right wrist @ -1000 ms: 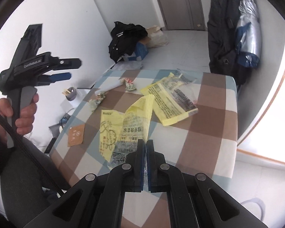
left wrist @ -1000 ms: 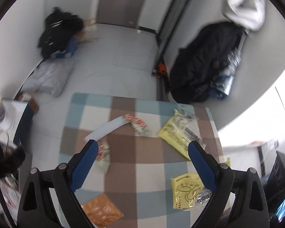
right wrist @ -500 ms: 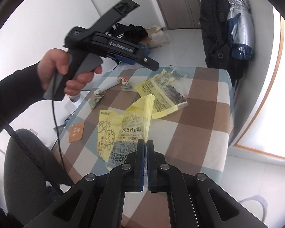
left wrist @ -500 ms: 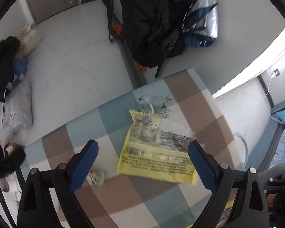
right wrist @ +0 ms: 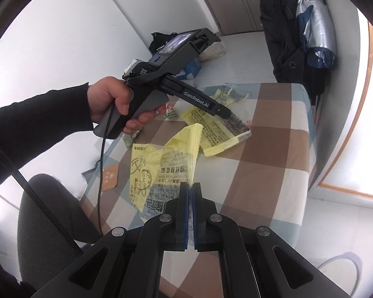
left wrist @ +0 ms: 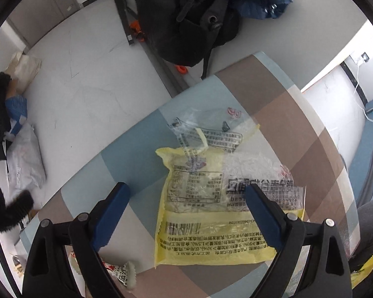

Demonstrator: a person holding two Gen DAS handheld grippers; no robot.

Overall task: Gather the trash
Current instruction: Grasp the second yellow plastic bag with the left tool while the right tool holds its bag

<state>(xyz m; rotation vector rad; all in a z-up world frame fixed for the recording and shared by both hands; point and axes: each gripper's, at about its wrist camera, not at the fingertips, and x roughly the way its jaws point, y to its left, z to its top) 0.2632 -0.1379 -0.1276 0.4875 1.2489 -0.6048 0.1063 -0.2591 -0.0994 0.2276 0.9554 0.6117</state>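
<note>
A flat, crinkled yellow wrapper [left wrist: 212, 219], printed with black text and clear at its top, lay on the checked cloth surface [left wrist: 281, 104] beneath the left gripper [left wrist: 186, 213], whose blue-padded jaws stood spread wide above it, touching nothing. The right gripper [right wrist: 191, 193] had its jaws pressed together on the edge of a second, folded yellow wrapper [right wrist: 161, 168], lifted above the surface. A small red-and-white candy wrapper [left wrist: 121, 274] lay nearby.

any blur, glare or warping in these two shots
Left wrist view: strong fisheye bending the checked table; print on the yellow wrapper reads sharp; furry black object at left edge smeared. Right wrist view: window side blown out white, held yellow bag crisp.
</note>
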